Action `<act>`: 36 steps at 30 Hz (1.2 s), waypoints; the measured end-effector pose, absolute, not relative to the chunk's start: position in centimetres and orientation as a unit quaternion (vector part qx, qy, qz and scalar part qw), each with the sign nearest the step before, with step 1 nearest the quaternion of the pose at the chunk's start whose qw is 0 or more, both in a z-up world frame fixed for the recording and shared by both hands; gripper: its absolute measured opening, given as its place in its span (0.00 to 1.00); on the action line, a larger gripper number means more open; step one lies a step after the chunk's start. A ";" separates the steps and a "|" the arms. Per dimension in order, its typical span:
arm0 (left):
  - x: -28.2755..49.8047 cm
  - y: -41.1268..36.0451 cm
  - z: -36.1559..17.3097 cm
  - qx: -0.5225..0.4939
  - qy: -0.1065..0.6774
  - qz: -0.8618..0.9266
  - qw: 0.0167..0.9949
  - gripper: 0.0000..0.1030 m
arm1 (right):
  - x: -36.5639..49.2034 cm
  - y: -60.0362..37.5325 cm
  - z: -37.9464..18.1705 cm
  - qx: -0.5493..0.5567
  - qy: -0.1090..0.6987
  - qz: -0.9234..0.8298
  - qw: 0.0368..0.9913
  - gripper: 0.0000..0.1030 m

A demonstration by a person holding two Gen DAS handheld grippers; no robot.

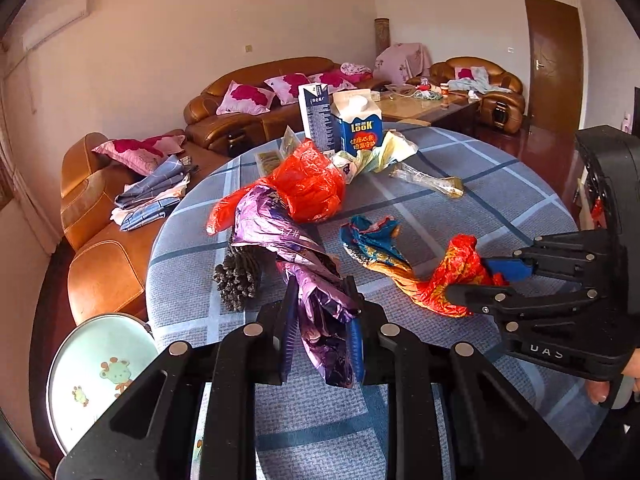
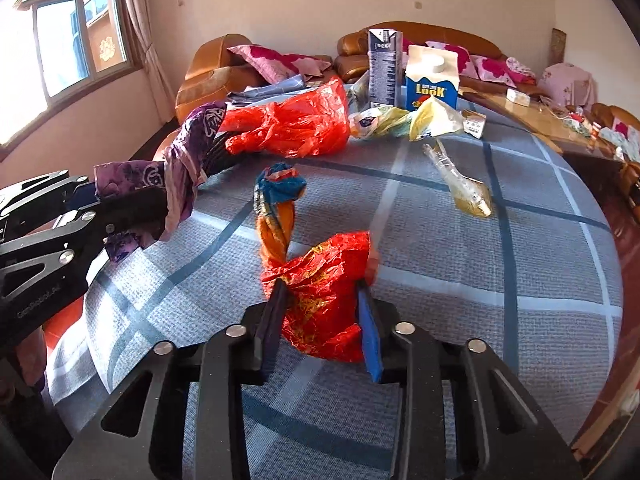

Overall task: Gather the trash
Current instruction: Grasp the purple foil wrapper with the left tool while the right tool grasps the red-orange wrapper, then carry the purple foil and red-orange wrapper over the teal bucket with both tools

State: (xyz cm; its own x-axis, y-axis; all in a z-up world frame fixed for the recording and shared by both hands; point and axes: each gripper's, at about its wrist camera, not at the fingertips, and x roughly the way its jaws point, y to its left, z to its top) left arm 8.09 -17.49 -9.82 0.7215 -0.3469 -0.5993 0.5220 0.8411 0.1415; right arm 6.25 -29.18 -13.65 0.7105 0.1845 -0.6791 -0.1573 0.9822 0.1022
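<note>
Nearest, the left gripper (image 1: 322,332) clamps a purple foil wrapper (image 1: 280,236) at the table's (image 1: 520,200) near left. The right gripper (image 2: 320,320) has its jaws pressed on the red end of a twisted red-and-blue wrapper (image 2: 316,288) at near centre. Beyond lie an orange plastic bag (image 2: 296,124) and a clear wrapper (image 2: 460,184); two cartons (image 2: 430,80) stand at the far edge.

Left gripper (image 1: 322,332) is clamped on purple wrapper (image 1: 320,312), pointed toward 12 o'clock. Right gripper (image 2: 322,320) is pinched on red wrapper (image 2: 320,296), angled downward.
</note>
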 end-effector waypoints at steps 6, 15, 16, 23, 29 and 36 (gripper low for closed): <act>7.9 -15.8 -8.2 0.130 0.271 -0.229 0.926 0.21 | 4.4 -28.4 -12.2 0.009 0.338 0.099 0.936 0.17; 8.6 -11.2 -6.7 0.111 0.258 -0.164 0.946 0.21 | 5.6 -26.5 -7.8 -0.010 0.274 0.121 0.954 0.17; 8.8 -10.6 -6.7 0.110 0.259 -0.156 0.947 0.21 | 6.1 -26.2 -7.5 -0.011 0.271 0.127 0.954 0.17; 9.7 -7.7 -7.0 0.109 0.268 -0.103 0.952 0.21 | 9.8 -23.2 -6.2 -0.021 0.254 0.168 0.952 0.18; 10.3 -5.4 -7.1 0.104 0.275 -0.070 0.953 0.21 | 12.6 -20.0 -5.9 -0.037 0.241 0.202 0.948 0.18; 10.6 -3.4 -7.2 0.111 0.276 -0.032 0.954 0.21 | 14.4 -16.8 -6.8 -0.051 0.232 0.235 0.942 0.18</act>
